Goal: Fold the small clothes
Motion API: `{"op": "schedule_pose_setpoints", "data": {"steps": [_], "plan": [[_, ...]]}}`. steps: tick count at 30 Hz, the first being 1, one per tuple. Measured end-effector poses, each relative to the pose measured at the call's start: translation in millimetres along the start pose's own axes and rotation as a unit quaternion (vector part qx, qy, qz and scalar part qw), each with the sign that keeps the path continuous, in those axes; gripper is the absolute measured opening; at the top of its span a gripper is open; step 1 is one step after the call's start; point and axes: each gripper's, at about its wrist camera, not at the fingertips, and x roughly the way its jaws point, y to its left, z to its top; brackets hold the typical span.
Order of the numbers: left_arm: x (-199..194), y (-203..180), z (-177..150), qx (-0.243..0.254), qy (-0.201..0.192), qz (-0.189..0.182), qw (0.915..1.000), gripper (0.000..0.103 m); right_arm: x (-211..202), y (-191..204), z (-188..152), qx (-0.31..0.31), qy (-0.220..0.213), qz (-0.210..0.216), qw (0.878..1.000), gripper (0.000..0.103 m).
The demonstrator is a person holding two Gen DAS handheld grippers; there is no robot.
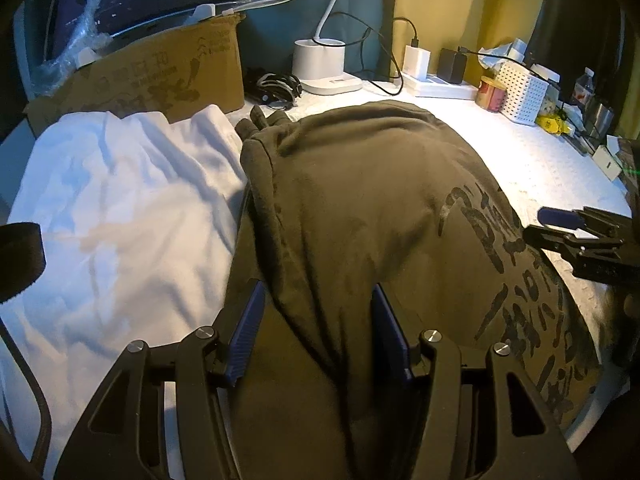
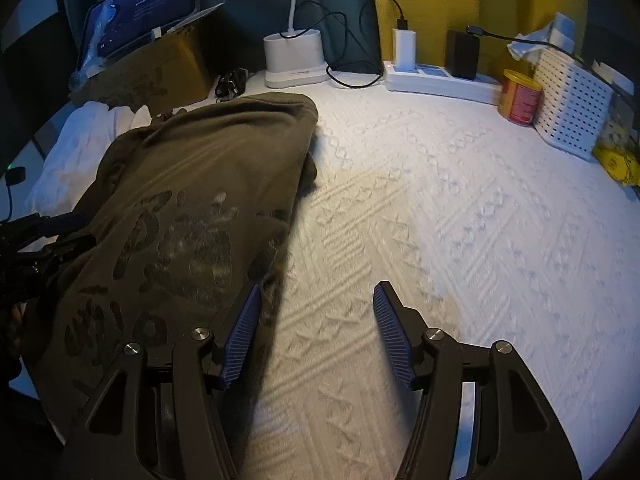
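Here I see an olive-brown shirt [image 1: 360,208] of soft, matte knit lying folded on my white tablecloth [image 2: 460,220], which is woven with raised zigzag and diamond ridges. The shirt makes a long, rounded slab; its long axis runs from the near edge of the table away toward the back, where its far end is a thick rolled edge near the white lamp base [image 2: 294,58]. A cracked dark print of brush-like characters [image 2: 180,240] covers its top face. A rumpled white garment [image 1: 120,208], smooth and creased, lies just beside it on the left, against a cardboard box [image 1: 160,72]. My left gripper [image 1: 318,336] hangs over the shirt's near left part, its ribbed blue pads [image 1: 248,340] standing apart with a raised fold of cloth between them; I cannot tell whether the pads press on it. My right gripper [image 2: 316,332] has its jaws spread wide and holds nothing: the left pad lies over the shirt's right edge, the right pad over bare cloth. At the back stand a white power strip [image 2: 436,80], a red and yellow tin [image 2: 520,98] and a perforated white plastic basket [image 2: 572,108]
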Motion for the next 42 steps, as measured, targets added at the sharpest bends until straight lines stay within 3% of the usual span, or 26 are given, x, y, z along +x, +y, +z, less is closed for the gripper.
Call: {"op": "schedule_pose_setpoints", "data": {"steps": [5, 8, 9, 10, 14, 28, 37, 42], "plan": [[-10.5, -0.6, -2.0, -0.011, -0.009, -0.023, 0.9996, 0.056, -9.6, 10.2, -10.6, -0.009, -0.001, 0.032, 0.999, 0.06], [-12.0, -4.6, -3.8, -0.007, -0.008, -0.023, 0.9997, 0.056, -11.0, 17.1, -17.6, -0.014, 0.001, 0.054, 0.998, 0.043], [-12.3, -6.3, -5.1, -0.007, -0.008, -0.024, 0.9997, 0.056, -12.3, 19.0, -19.7, -0.016, 0.0, 0.062, 0.998, 0.026], [-12.7, -7.3, -6.1, -0.006, -0.008, -0.025, 0.9996, 0.056, -12.4, 20.0, -21.2, -0.013, 0.003, 0.08, 0.997, 0.019], [-13.5, -11.4, -10.9, -0.005, -0.005, -0.025, 0.9997, 0.056, -18.1, 22.9, -27.1, -0.014, -0.005, 0.082, 0.997, 0.012], [-29.1, -17.8, -24.8, 0.008, -0.006, -0.042, 0.9991, 0.057, -36.6, 21.8, -44.9, 0.01, -0.005, 0.073, 0.997, 0.011], [-35.7, -35.1, -35.4, 0.009, -0.015, -0.066, 0.9977, 0.057, -56.7, 27.1, -69.3, -0.001, -0.007, 0.069, 0.998, 0.013], [-36.4, -39.4, -45.2, 0.008, -0.011, -0.061, 0.998, 0.057, -69.4, 30.8, -85.4, -0.01, -0.015, 0.079, 0.997, 0.011]]}}
